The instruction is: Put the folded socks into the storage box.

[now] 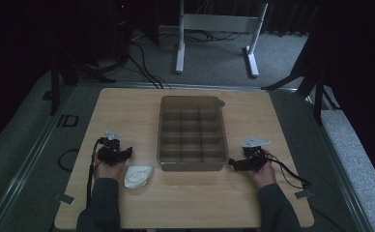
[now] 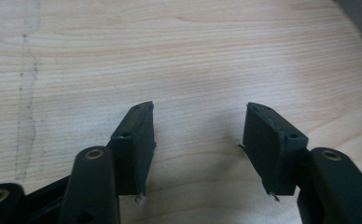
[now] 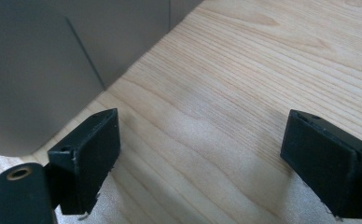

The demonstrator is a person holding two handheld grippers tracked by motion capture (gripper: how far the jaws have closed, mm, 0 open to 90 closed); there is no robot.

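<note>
A grey translucent organiser box [image 1: 192, 133] with several compartments stands in the middle of the wooden table [image 1: 127, 106]. A crumpled white cloth or bag [image 1: 137, 176] lies on the table just right of my left hand. My left gripper [image 1: 126, 152] rests on the table left of the box, jaws open with only bare wood between them, as the left gripper view [image 2: 198, 140] confirms. My right gripper [image 1: 232, 163] lies at the box's near right corner, open and empty [image 3: 200, 154], with the box's grey wall [image 3: 39, 70] close on its left.
Beyond the table's far edge stand the white legs of a frame [image 1: 214, 29] on grey carpet, with black cables [image 1: 142, 67] on the floor. Dark stands flank both sides. A metal rail [image 1: 26, 154] runs along the table's left side.
</note>
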